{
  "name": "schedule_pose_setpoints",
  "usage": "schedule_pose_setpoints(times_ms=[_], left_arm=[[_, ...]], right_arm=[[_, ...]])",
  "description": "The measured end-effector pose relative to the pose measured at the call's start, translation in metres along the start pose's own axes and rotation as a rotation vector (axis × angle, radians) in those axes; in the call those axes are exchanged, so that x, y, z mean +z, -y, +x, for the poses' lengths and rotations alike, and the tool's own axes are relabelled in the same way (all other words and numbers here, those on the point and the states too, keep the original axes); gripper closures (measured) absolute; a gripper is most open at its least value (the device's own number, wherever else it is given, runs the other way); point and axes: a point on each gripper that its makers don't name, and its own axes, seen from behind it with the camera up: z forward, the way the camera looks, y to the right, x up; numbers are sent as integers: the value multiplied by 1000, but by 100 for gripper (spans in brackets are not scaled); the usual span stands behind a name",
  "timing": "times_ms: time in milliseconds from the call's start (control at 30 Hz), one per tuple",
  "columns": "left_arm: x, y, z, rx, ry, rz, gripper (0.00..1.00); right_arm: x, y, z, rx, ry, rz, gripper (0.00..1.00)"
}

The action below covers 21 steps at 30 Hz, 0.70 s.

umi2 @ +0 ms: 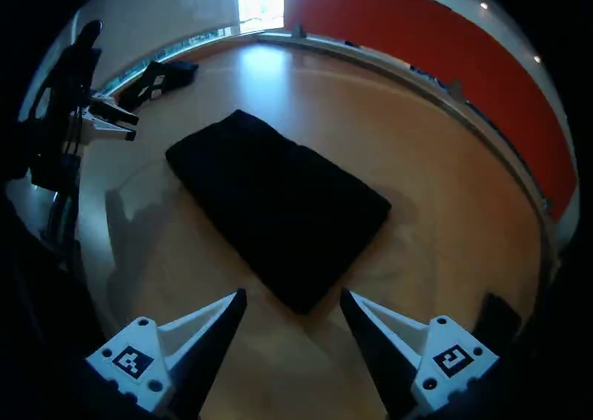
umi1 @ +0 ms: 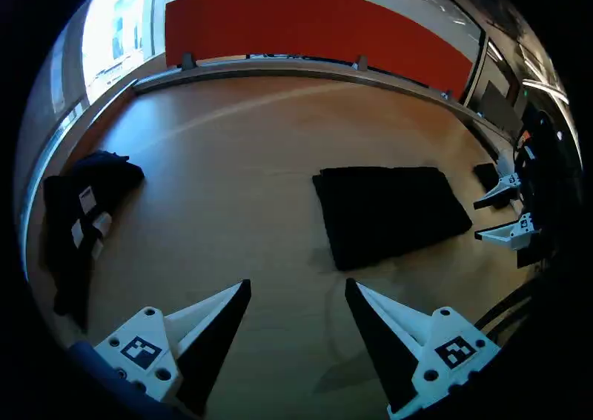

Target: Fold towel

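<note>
Dark towel (umi2: 278, 205) flat on wooden table (umi1: 222, 161), long axis slanting away leftward from right gripper (umi2: 293, 292), near corner just ahead of its wide, empty jaws — left gripper (umi1: 296, 283), equally wide and empty, farther off, towel ahead to its right.

readable text: none | left tongs (umi1: 296, 285), right tongs (umi2: 293, 294): square code markers (umi1: 141, 350) | dark bundle (umi1: 74, 257): white tags (umi1: 87, 198), illegible
</note>
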Motion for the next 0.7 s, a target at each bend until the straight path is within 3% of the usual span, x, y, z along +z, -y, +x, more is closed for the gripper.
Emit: schedule_pose_setpoints(times_ms=[233, 367, 700], left_arm=[[-10, 7, -7, -25, 1, 16, 6], [-15, 11, -11, -36, 3, 23, 6], [-24, 19, -18, -50, 8, 39, 6]], right_arm=[[5, -4, -12, -2, 45, 16, 30], [8, -5, -18, 2, 68, 25, 40], [12, -6, -19, -7, 84, 30, 70]])
